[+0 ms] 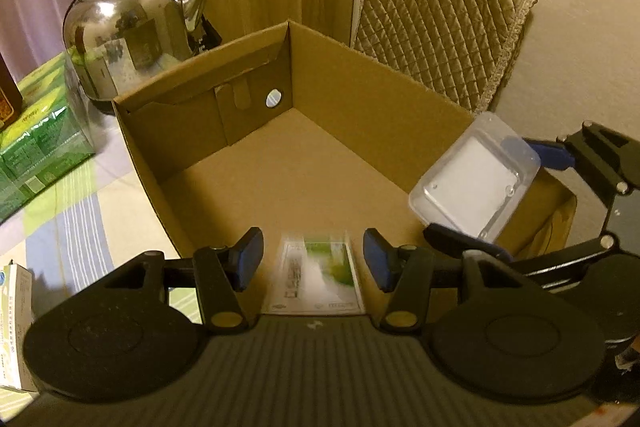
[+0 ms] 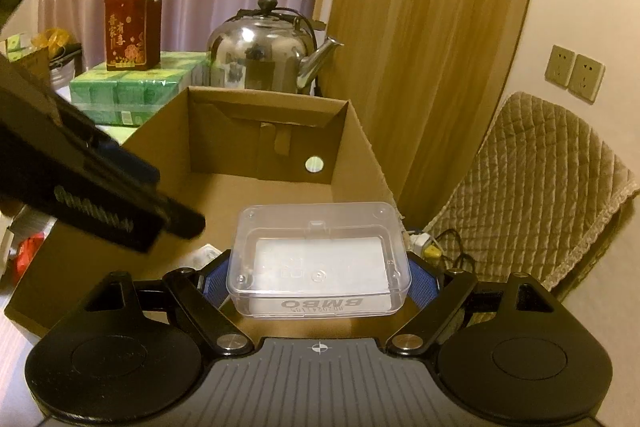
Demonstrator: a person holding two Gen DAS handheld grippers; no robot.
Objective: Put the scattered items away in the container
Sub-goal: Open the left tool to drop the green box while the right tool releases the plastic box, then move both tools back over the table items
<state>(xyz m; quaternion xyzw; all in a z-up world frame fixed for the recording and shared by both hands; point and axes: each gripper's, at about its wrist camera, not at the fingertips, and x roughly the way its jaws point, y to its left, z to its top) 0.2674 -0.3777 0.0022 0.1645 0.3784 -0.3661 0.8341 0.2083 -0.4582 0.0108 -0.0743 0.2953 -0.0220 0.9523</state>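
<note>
An open cardboard box (image 1: 320, 75) stands on the table, also in the right wrist view (image 2: 264, 115). My left gripper (image 1: 313, 259) is open above the box's near side. A blurred white-and-green packet (image 1: 316, 277) lies below and between its fingers, free of them. My right gripper (image 2: 320, 277) is shut on a clear plastic case (image 2: 320, 259) with a white insert. It holds the case over the box's right edge. From the left wrist view the case (image 1: 472, 179) and right gripper (image 1: 516, 199) show at the right.
A steel kettle (image 1: 132, 27) stands behind the box. Green packaged cartons (image 1: 36, 143) with a red gift bag (image 2: 132, 31) sit at the left. A quilted chair back (image 1: 440, 23) is at the right. A small white box (image 1: 16, 323) lies at the near left.
</note>
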